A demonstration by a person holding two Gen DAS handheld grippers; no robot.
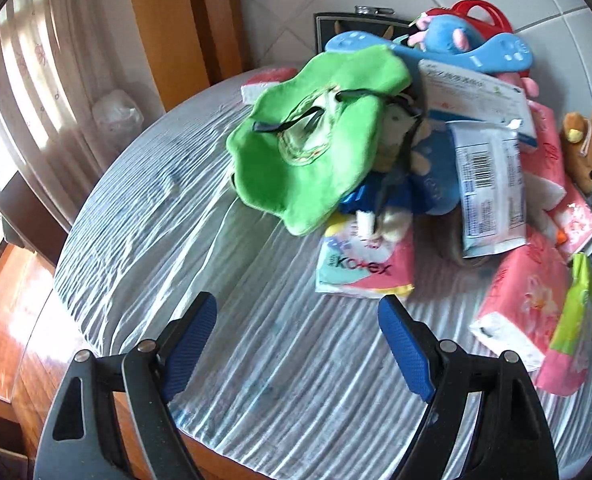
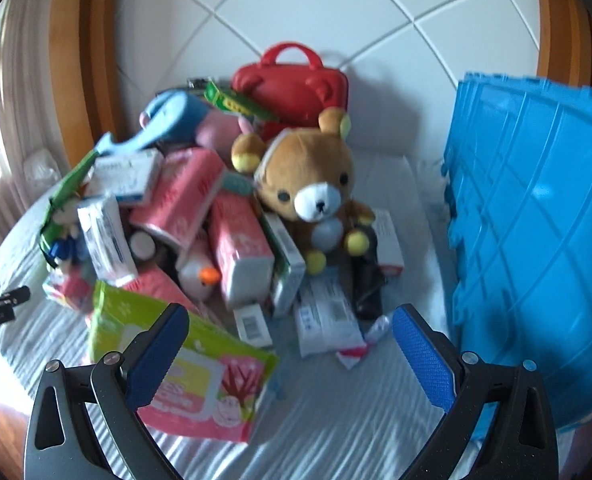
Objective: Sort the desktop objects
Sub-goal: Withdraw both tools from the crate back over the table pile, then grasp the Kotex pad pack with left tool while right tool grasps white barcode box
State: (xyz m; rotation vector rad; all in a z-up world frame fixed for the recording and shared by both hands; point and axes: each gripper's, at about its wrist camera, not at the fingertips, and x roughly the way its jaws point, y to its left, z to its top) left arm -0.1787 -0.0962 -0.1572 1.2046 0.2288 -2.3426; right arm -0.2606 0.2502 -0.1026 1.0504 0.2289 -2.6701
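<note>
Left wrist view: the left gripper [image 1: 298, 320] hangs with its jaws wide apart and empty over the white-covered table [image 1: 143, 216]. Beyond it a green hat [image 1: 308, 136] tops the pile of things to sort, with a Kotex pack [image 1: 364, 268] just below it, a barcoded pouch [image 1: 490, 184] and pink tissue packs [image 1: 524, 296] to the right.

Right wrist view: the right gripper [image 2: 289, 330] likewise holds its jaws apart, gripping nothing, above a green-and-pink wipes pack [image 2: 191, 376]. A brown teddy bear [image 2: 312, 184] sits mid-pile before a red case [image 2: 296, 88]; a blue crate [image 2: 536, 240] stands at the right.
</note>
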